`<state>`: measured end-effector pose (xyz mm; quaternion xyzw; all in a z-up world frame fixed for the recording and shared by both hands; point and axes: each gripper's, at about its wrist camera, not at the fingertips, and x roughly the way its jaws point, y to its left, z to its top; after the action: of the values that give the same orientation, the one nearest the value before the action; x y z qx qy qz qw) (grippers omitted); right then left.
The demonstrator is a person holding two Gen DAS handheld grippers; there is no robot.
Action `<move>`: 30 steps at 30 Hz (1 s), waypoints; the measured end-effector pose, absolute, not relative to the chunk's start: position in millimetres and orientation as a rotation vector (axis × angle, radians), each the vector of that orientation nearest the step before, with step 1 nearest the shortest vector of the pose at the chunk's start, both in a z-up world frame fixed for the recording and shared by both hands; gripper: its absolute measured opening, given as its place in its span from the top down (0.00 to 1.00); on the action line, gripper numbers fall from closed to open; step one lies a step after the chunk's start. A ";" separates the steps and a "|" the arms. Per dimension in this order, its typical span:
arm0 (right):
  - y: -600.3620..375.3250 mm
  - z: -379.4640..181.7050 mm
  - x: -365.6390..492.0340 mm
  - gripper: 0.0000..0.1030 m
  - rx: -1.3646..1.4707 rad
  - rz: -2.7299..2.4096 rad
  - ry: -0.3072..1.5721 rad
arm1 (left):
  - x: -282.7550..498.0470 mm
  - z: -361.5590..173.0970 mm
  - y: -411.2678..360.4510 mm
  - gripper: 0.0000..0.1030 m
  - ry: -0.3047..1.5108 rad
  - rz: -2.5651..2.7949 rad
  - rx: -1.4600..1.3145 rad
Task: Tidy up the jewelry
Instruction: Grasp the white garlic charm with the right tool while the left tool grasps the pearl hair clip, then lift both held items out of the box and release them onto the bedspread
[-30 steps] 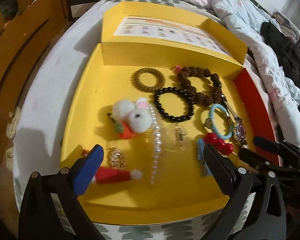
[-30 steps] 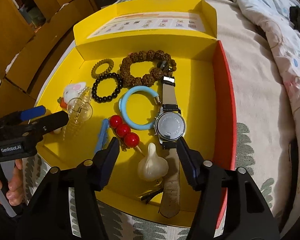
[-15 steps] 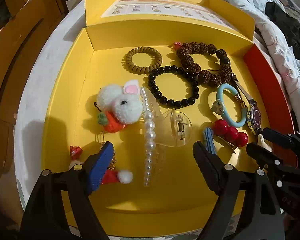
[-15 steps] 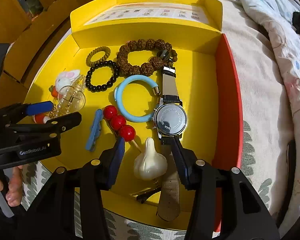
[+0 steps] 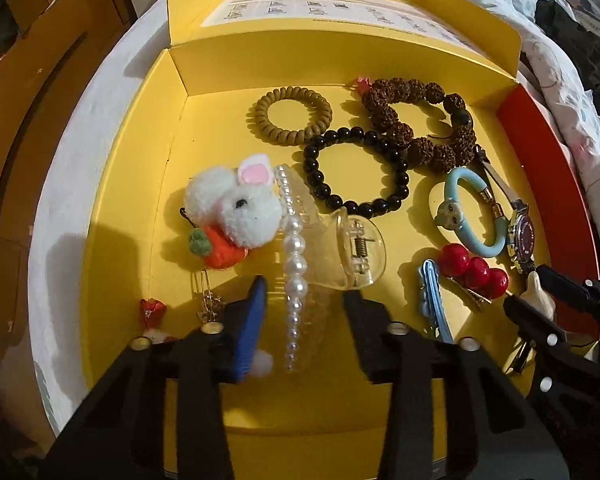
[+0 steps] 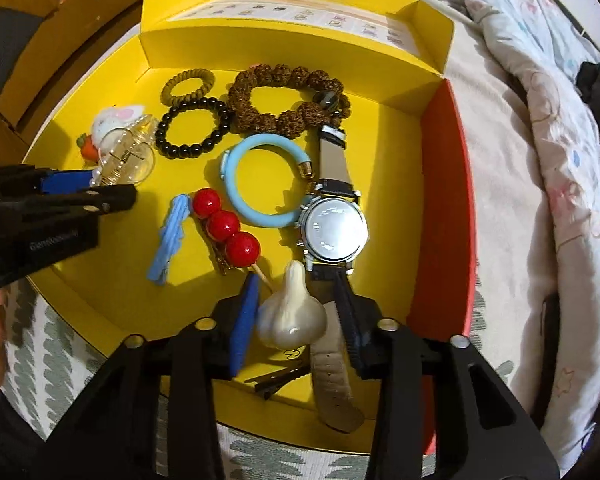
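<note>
1. Task items: mixed jewelry lying loose on the floor of a shallow yellow box point(image 5: 112, 184) with one red wall, which rests on a patterned bed cover point(image 6: 260, 456).
2. Left tool point(image 5: 304, 316), lower centre of the left view: jaws closing around the pearl hair claw point(image 5: 296, 264). The pearl string and clear comb sit between the pads; contact not evident, so I read it as not yet gripped.
3. Right tool point(image 6: 296, 320), lower centre of the right view: jaws closing around the garlic-shaped clip point(image 6: 292, 316). Blue pad just beside the bulb's left flank. The far pad lies over the watch point(image 6: 334, 232) strap. Firm grasp not confirmed.
4. Step in hand, as judged: two simultaneous pickups, one per tool. Sorting itself appears barely begun.
5. Next move calls for finishing both closures, then a straight lift. Right tool risks catching the watch strap with the clip.
6. Materials, outward:
   - claw: glossy round pearls graded in size, transparent hard plastic, exposed metal spring;
   - garlic clip: smooth cream bulb, tapered neck;
   - fluffy rabbit clip point(image 5: 236, 208) with felt carrot, upper left of the claw;
   - black bead bracelet point(image 5: 356, 172), polished;
   - brown seed bracelet point(image 5: 420, 120), rough and knobbly;
   - coiled hair tie point(image 5: 292, 116), matte olive;
   - blue bangle point(image 6: 264, 180), rubbery;
   - red berry clip point(image 6: 224, 224), glossy.
</note>
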<state>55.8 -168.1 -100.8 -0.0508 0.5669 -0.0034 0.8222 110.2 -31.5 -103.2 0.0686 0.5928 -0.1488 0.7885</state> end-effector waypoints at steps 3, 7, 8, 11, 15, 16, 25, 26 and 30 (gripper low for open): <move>-169.6 -100.3 55.3 0.67 -0.095 0.002 1.210 | 112.8 -102.5 -29.3 0.75 1.278 -0.329 0.137; -172.1 -98.2 55.7 0.68 -0.072 0.004 1.209 | 114.6 -104.1 -23.8 0.76 1.277 -0.339 0.117; -173.6 -96.3 55.5 0.68 -0.063 0.003 1.203 | 115.2 -103.9 -21.8 0.78 1.276 -0.343 0.112; -179.2 -88.8 54.8 0.68 -0.015 0.025 1.190 | 110.4 -97.2 -17.4 0.87 1.253 -0.353 0.098; -187.8 -72.6 51.3 0.68 0.050 0.053 1.154 | 103.4 -82.1 -16.4 0.88 1.216 -0.363 0.086; -188.8 -69.6 50.2 0.68 0.058 0.055 1.146 | 102.3 -80.5 -16.7 0.88 1.209 -0.363 0.086; -193.8 -52.2 46.3 0.68 0.105 0.076 1.102 | 94.7 -63.7 -12.5 0.89 1.172 -0.373 0.059; -194.7 -50.2 45.8 0.68 0.113 0.080 1.095 | 94.8 -60.9 -11.9 0.89 1.165 -0.375 0.054; -198.1 -41.3 43.7 0.68 0.131 0.086 1.062 | 92.7 -50.4 -10.0 0.89 1.134 -0.375 0.035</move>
<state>43.7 -198.1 -41.3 0.0625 0.5059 0.0409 0.8593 92.7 -10.0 -50.4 0.0165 0.5339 -0.1764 0.8268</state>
